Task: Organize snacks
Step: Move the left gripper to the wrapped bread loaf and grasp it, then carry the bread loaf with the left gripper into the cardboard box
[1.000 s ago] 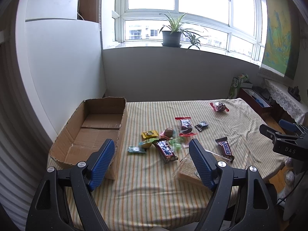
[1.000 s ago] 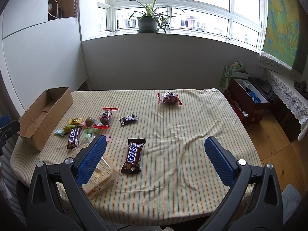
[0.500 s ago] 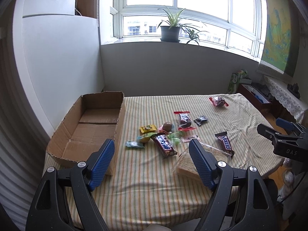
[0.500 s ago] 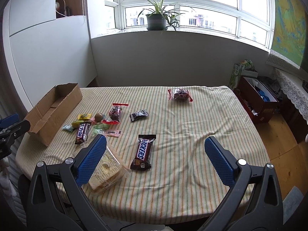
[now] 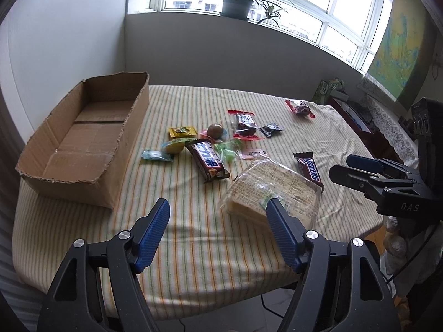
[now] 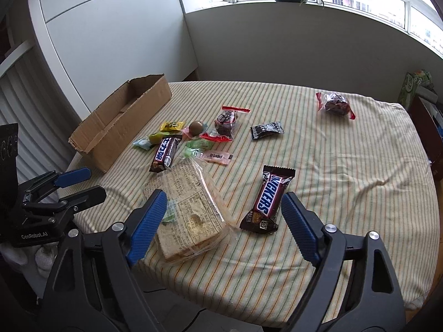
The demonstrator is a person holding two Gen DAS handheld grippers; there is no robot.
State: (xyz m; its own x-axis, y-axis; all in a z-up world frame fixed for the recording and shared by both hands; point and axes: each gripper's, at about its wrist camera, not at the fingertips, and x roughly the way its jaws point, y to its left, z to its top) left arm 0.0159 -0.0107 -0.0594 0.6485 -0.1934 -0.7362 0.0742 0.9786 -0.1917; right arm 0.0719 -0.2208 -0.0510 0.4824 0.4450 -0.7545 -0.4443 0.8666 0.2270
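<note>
Currently catalogued, snacks first. Item one: wrapped sandwich (image 6: 188, 210) in clear film, lying at the near edge of the bench (image 6: 346, 166), which carries a striped cloth. Item two: Snickers bar (image 6: 267, 200), flat on the cloth just right of the sandwich. Item three: second chocolate bar (image 6: 164, 153) in a brown and blue wrapper, just beyond the sandwich. Item four: loose cluster of small sweets around that bar, including a yellow packet (image 5: 182, 131), a round brown ball (image 5: 216, 130), green wrapped candies (image 5: 228, 150) and a pink sachet (image 6: 217, 157). Item five: clear bag with red edge (image 6: 227, 126) holding dark pieces, with a small black packet (image 6: 267, 130) beside it. Item six: red-ended bag (image 6: 335, 103), well apart toward the far right corner.

Container: cardboard box (image 5: 83, 138), open-topped, at the left end of the bench, nothing visible inside.

My right claw (image 6: 224, 228) hangs spread over the near edge, its jaws having just been closing a little; the sandwich and the Snickers bar lie below between the blue fingers, neither pinched. My left claw (image 5: 217, 233) is likewise spread, jaws also just narrowed, nothing gripped, bare cloth under it.

Surroundings: potted plant (image 5: 235, 5) on the windowsill.
</note>
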